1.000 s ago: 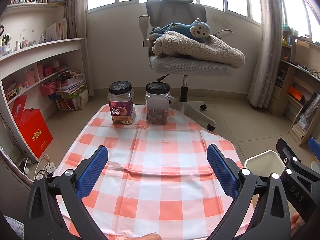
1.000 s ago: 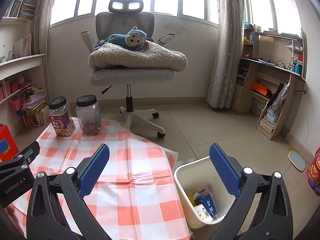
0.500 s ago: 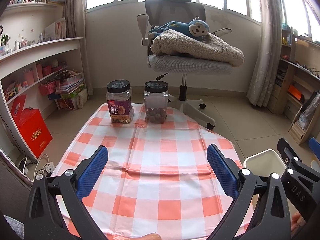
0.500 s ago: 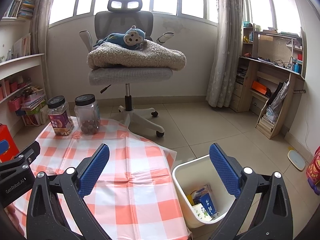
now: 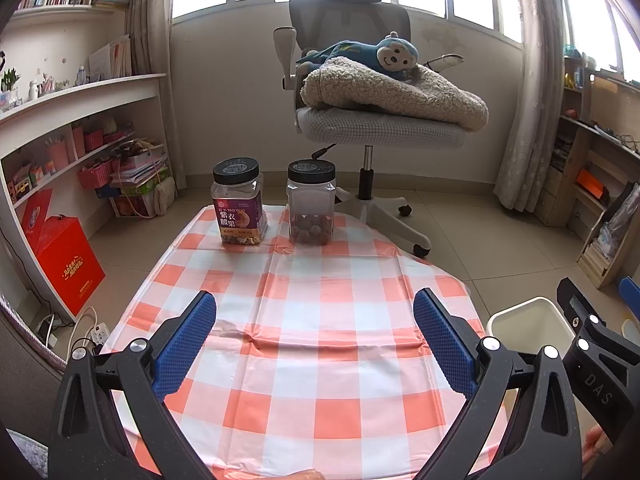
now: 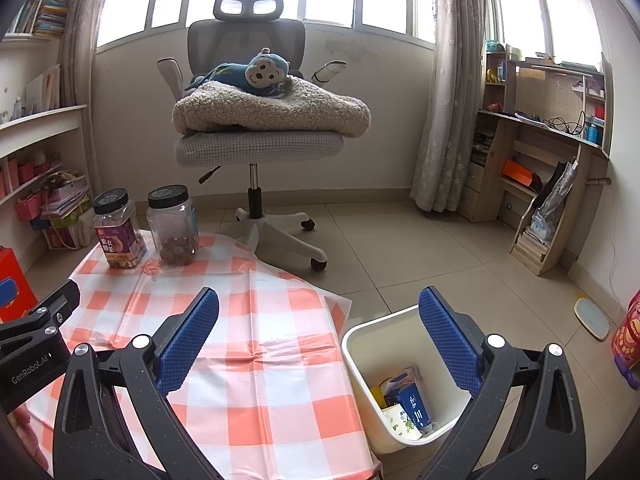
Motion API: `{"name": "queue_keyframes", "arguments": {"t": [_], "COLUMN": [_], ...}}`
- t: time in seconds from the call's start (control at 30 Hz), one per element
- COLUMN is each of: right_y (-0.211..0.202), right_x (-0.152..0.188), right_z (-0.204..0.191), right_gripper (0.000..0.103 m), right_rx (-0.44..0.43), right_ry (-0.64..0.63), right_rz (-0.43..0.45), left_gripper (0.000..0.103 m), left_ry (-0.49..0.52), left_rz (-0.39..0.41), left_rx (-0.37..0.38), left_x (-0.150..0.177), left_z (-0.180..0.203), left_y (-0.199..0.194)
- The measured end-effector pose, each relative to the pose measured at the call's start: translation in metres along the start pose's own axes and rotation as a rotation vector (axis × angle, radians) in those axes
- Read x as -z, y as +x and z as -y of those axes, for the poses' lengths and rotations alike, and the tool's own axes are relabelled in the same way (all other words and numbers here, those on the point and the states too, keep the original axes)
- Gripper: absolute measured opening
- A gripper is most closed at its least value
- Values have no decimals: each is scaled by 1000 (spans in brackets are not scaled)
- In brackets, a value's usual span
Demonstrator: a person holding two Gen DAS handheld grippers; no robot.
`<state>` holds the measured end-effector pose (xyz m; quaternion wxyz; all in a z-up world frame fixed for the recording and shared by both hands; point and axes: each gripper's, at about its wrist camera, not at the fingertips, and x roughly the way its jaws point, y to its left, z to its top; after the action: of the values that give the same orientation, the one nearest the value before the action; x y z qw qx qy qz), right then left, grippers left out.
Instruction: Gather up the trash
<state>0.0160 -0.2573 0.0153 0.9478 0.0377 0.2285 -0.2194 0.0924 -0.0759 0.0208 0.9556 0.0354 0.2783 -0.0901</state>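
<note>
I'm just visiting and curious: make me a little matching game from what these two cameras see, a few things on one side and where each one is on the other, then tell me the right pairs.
Things:
1. blue monkey toy
2. purple-label jar
3. blue carton
4. red gift box

Places:
A. inside the white bin
B. on the floor beside the shelves
C. on the fleece blanket on the office chair
D. at the far end of the checked tablecloth, beside the clear jar

Pairs: 1-C, 2-D, 3-A, 4-B
</note>
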Motion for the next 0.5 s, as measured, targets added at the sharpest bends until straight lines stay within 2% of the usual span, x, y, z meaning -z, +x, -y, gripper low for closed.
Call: {"name": "queue_keyframes", "arguments": {"t": [0.5], "right_y": [1], "right_x": [4], "right_z": [0], "right_gripper": [96], "right_rx": [-3], "right_ry": [-4], "right_rz": [-15], "left_gripper": [96], "left_ry": [0], "left_rz": [1], "left_rx": [0], "left_x": [0], "left_z": [0], "left_y": [0]}}
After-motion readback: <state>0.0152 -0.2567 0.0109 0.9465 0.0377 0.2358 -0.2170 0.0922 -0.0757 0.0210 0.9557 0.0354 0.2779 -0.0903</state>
